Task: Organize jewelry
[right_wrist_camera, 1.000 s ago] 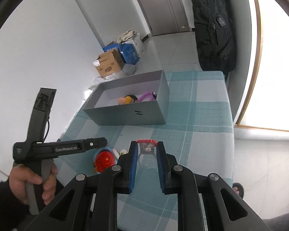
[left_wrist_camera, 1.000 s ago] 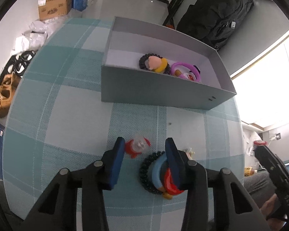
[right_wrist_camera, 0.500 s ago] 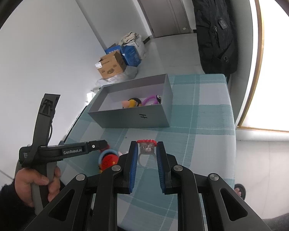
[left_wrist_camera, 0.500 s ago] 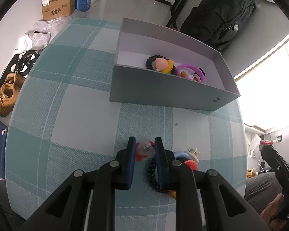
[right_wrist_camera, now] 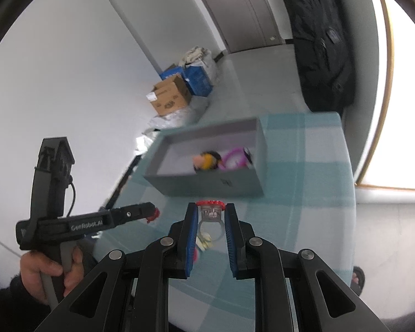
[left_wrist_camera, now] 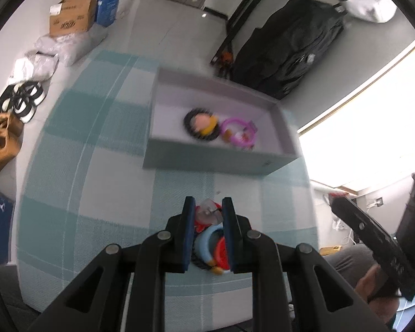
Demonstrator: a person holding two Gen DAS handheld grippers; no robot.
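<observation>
Left hand-held gripper (left_wrist_camera: 207,213): we see it clamped on a red-and-clear ring (left_wrist_camera: 207,213), lower centre.
Right hand-held gripper (right_wrist_camera: 210,215): closed around a red-topped ring (right_wrist_camera: 210,212).
Grey box (left_wrist_camera: 207,163): mid-frame on the checked worktop (left_wrist_camera: 96,193), holding bracelets (left_wrist_camera: 220,128).

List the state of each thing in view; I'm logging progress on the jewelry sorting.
Left gripper: shut on a red and clear ring, off the table.
Right gripper: shut on a red-topped clear ring.
Grey box: open, holding two bracelets.
Blue bracelet: lying on the table.
</observation>
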